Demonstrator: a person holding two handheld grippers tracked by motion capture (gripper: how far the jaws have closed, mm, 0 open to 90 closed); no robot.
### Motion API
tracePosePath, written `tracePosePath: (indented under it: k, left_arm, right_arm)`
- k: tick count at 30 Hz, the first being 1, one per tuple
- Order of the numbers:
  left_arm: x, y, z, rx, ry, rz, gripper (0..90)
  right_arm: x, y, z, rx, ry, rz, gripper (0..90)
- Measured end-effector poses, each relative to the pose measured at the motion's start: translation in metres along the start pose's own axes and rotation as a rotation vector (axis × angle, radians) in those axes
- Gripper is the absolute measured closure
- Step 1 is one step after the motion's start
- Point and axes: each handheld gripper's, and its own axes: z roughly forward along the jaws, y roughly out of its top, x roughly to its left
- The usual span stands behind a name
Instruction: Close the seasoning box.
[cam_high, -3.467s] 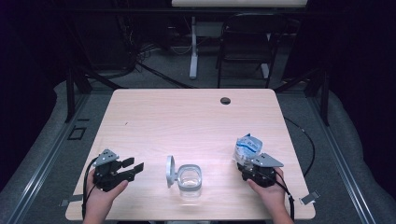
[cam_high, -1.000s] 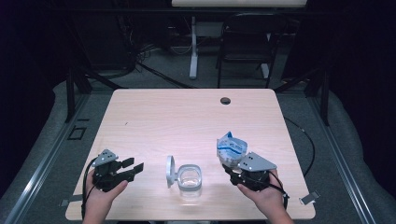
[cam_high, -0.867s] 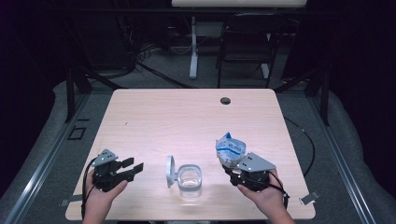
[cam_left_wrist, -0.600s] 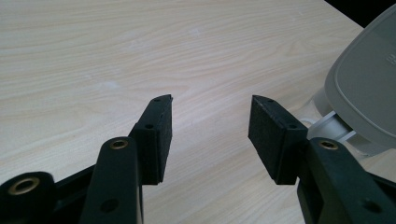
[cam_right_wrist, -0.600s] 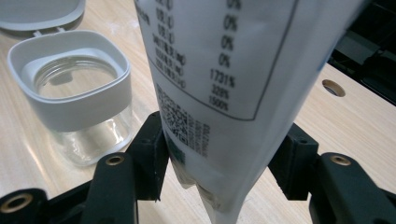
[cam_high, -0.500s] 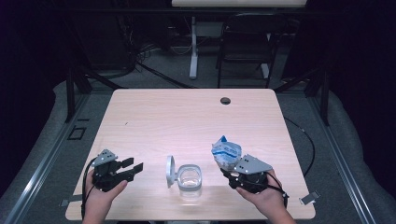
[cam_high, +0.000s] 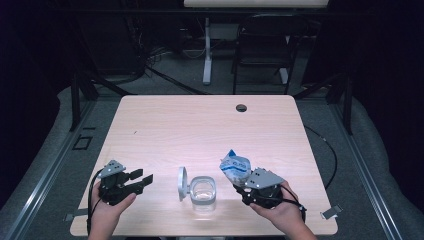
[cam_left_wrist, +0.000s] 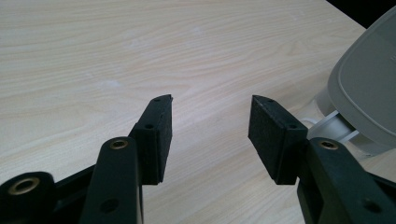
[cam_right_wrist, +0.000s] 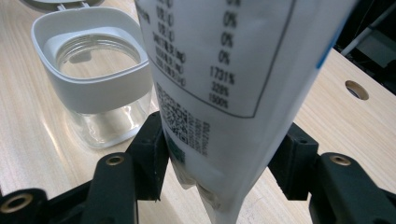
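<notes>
A clear glass jar (cam_high: 204, 192) with a white square rim stands near the table's front edge, its grey lid (cam_high: 183, 183) hinged open on its left side. My right gripper (cam_high: 243, 183) is just right of the jar, shut on a white and blue pouch (cam_high: 236, 166) that sticks up and leans toward it. In the right gripper view the printed pouch (cam_right_wrist: 224, 70) sits pressed between the pads of my right gripper (cam_right_wrist: 224, 149), with the jar (cam_right_wrist: 93, 79) at upper left. My left gripper (cam_high: 144, 180) rests left of the jar, open and empty. The left gripper (cam_left_wrist: 210, 121) has the lid (cam_left_wrist: 369, 93) at its right.
The wooden table (cam_high: 200, 130) has a round cable hole (cam_high: 241, 107) near its far edge. Its far half is bare wood. A dark chair (cam_high: 262, 50) and a white table leg (cam_high: 206, 55) stand beyond it. A cable (cam_high: 327, 150) trails off the right side.
My right gripper has carried the pouch leftward and a little nearer the front edge, closing on the jar. The left gripper and the jar have stayed put.
</notes>
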Motion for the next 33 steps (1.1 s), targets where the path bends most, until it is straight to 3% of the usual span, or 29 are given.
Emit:
tracePosePath:
  k: [15, 33]
  left_arm:
    - [0.0010, -0.0004, -0.0001, 0.001, 0.000, -0.002, 49.9]
    - [0.0019, -0.0007, -0.0002, 0.006, 0.003, -0.004, 49.9]
  right_arm:
    - [0.0046, -0.0009, 0.0044, 0.025, 0.018, -0.019, 44.7]
    - [0.0069, -0.0026, 0.0079, 0.061, 0.000, -0.062, 44.7]
